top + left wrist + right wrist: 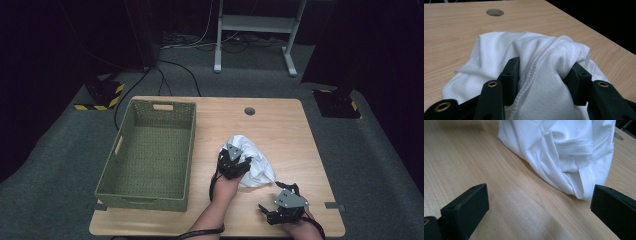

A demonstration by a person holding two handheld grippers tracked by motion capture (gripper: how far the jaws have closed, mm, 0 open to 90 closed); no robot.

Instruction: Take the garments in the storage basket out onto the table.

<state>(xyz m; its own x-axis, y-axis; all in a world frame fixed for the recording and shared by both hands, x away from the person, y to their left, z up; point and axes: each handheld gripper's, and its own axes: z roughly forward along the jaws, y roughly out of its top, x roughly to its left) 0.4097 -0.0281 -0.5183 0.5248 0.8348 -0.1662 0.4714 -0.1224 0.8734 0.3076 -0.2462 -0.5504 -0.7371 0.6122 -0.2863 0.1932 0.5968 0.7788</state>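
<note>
The left gripper [235,161] has its jaws around a fold of the white cloth [252,160], a soft, bumpy bundle with tiny holes and a stitched seam, near the middle of the wooden table [280,125]. The right gripper [272,212] is spread open over bare wood, near the cloth. The green woven basket [150,150] sits left.

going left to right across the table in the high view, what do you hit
green basket → left gripper, jaws around the white cloth → white cloth → right gripper, open, nearer the table's front edge
</note>
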